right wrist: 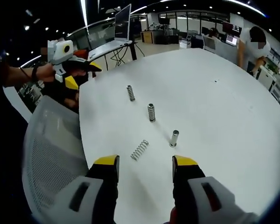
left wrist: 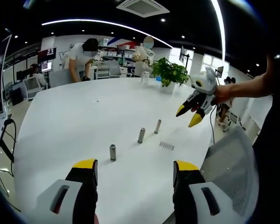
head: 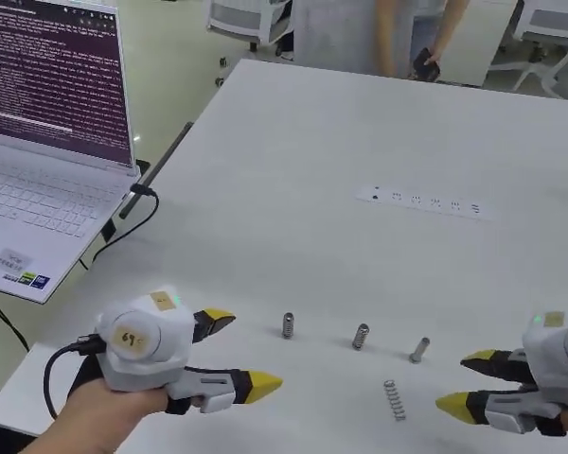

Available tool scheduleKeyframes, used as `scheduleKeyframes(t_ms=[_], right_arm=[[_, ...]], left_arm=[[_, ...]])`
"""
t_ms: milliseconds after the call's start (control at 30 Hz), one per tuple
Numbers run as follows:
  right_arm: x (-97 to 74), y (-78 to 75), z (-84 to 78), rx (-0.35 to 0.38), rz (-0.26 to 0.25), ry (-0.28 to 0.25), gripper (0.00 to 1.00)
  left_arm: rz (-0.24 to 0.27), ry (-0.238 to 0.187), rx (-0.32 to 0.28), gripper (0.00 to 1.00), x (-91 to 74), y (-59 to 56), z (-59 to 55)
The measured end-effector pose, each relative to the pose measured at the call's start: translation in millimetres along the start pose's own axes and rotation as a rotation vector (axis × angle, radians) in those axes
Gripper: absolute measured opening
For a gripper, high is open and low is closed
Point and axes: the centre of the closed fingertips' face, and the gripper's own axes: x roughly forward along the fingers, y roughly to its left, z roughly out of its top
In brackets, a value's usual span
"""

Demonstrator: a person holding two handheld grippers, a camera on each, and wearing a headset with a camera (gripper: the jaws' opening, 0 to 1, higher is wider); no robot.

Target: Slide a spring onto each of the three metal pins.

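Status of claws: my left claw (head: 251, 350) is open wide, its jaws well apart, with nothing between them. My right claw (head: 454, 382) is open about as far and also empty. Both hover over the near edge of the white table (head: 360, 132), the left claw to the left of the pin row and the right claw to its right. Neither touches a pin.

Pins: three stand upright in a row near the front of the table.
- The left pin (head: 288, 325) has a spring coiled around it.
- The middle pin (head: 361, 337) also has a spring around it.
- The right pin (head: 419, 350) is bare metal.

The loose spring (head: 394, 399) lies flat on the table, nearer to me than the row. It sits in front of the gap between the middle and right pins and touches neither. In the right gripper view it lies just beyond my jaw tips, to the left of the bare pin. In the left gripper view it lies to the right of the row.

Surroundings: an open laptop (head: 38, 170) sits off to the left, its screen lit with lines of text. A black cable (head: 137, 213) runs from its side. A white power strip (head: 426, 201) lies farther back on the table. A person (head: 360, 33) stands at the far edge. A grey mesh chair back (left wrist: 228, 172) shows beside the table in both gripper views.
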Motion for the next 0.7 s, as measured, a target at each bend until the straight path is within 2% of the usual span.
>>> scheduleKeyframes(t_ms=[400, 567, 700], right_arm=[[-17.0, 5.8, -36.1, 0.111, -0.037, -0.035, 0.54], [-23.4, 8.4, -41.5, 0.133, -0.050, -0.052, 0.57], [-24.0, 8.0, -46.8, 0.145, -0.058, -0.046, 0.59]], left_arm=[[-0.018, 0.014, 0.007, 0.62, 4.9, -5.2, -0.6], [-0.020, 0.011, 0.008, 0.62, 6.1, -6.9, 1.4], [-0.029, 0.009, 0.006, 0.62, 8.0, -9.3, 1.9]])
